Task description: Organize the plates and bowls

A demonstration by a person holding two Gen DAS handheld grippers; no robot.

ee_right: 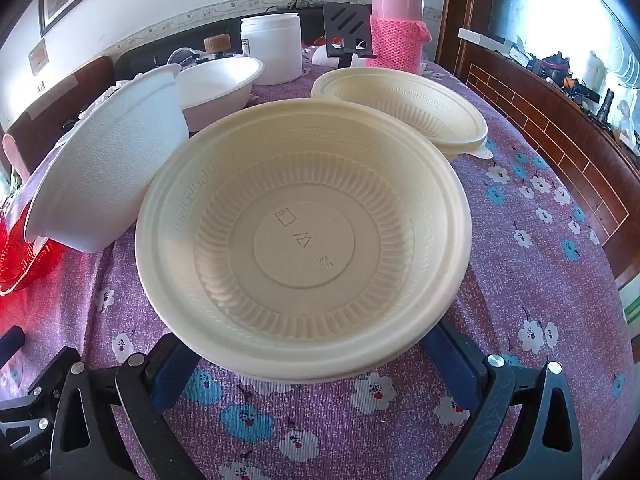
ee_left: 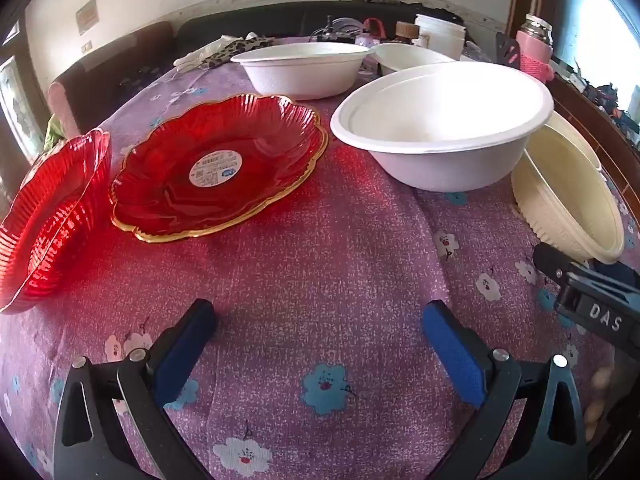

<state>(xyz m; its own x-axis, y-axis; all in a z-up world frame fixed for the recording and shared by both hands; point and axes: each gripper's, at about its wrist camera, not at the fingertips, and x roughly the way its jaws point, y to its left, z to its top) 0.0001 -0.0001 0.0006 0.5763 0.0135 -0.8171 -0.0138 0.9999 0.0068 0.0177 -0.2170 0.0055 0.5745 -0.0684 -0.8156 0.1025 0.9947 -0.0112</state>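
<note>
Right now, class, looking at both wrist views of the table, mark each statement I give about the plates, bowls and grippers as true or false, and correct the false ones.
1. The left gripper holds a red plate. False: it is open over bare tablecloth.
2. The flat red plate has a round white sticker at its centre. True.
3. The nearest cream bowl lies upside down. False: it sits upright, inside showing.
4. A second cream bowl sits behind it. True.
5. The pink flask stands at the table's far end. True.
6. The right gripper is shut. False: it is open, flanking the cream bowl's near rim.
</note>
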